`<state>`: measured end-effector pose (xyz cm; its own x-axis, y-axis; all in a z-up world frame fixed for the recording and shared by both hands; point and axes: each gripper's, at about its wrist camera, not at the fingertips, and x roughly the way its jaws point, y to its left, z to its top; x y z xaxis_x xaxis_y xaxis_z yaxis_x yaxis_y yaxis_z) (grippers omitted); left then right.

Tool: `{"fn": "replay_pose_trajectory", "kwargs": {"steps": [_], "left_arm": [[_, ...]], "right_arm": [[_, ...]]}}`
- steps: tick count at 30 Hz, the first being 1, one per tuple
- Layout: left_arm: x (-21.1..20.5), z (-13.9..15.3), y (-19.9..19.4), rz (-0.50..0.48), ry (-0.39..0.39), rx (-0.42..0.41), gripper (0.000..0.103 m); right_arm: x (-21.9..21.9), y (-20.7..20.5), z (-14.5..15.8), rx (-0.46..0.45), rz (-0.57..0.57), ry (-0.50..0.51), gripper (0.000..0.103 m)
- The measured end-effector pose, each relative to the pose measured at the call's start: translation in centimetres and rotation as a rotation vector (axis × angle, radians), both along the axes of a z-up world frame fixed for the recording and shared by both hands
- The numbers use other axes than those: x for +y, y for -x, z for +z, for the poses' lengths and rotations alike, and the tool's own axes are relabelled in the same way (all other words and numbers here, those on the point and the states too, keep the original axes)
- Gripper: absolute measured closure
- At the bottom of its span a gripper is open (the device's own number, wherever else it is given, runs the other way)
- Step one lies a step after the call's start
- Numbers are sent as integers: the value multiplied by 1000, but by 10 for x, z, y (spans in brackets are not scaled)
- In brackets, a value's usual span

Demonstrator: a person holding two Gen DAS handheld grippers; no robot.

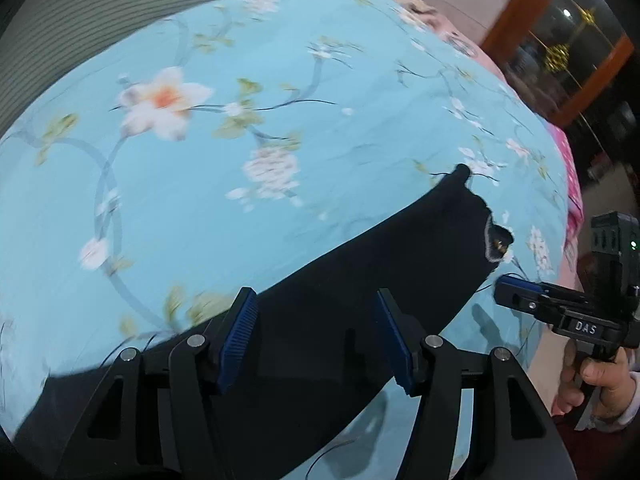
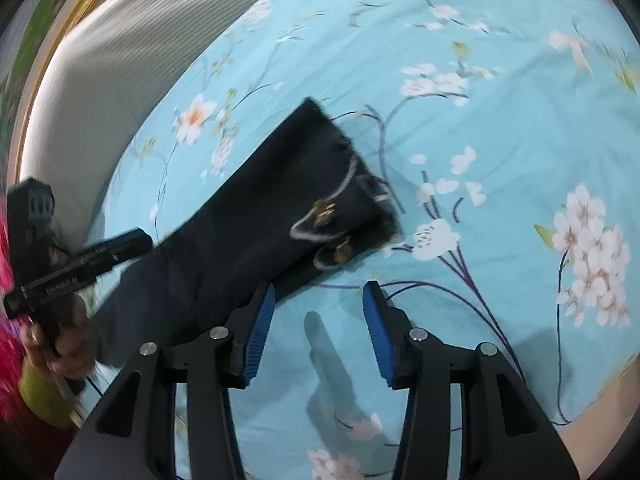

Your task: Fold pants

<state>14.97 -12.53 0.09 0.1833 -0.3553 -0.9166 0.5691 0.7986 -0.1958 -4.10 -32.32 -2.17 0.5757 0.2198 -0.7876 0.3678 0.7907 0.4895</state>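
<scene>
Dark navy pants (image 1: 360,280) lie in a long strip on a light blue floral bedsheet (image 1: 200,200). Their waist end, with pale stitched pockets and brass buttons, shows in the right wrist view (image 2: 280,208). My left gripper (image 1: 316,320) is open, hovering over the middle of the pants, holding nothing. My right gripper (image 2: 318,312) is open over bare sheet just beside the waist end, empty. The right gripper also shows at the right edge of the left wrist view (image 1: 520,296), and the left gripper shows at the left of the right wrist view (image 2: 128,246).
A grey ribbed headboard (image 2: 112,80) runs along the far side of the bed. Pink bedding (image 1: 572,184) lies at the bed's right edge, with a wooden cabinet (image 1: 560,40) beyond. The sheet (image 2: 480,160) stretches wide to the right of the pants.
</scene>
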Motion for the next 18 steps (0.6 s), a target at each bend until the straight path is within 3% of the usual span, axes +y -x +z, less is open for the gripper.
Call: {"fn": "replay_pose_trajectory", "kwargs": {"steps": [7,13,14,16,18], "left_arm": [[-52,-7,-17,-157,21,77,40],[-94,-20,-27,-250,-15,113,40],[-101,-23,-28,-267,-19,122,40],[-111,-27,-29,-284,-27,130,40],[-122,-33,-31,-300,-32,147,40]], "right_arm": [[-15,-8,-12,-22,-79,-116,55],[-12,-12,-12,-44,-65,-103,56],[-13,-13,-14,-51,-69,-107,59],[-19,-14,-17,-53,-78,-117,84],[-28,-10,-24,-62,-89,-173,90]]}}
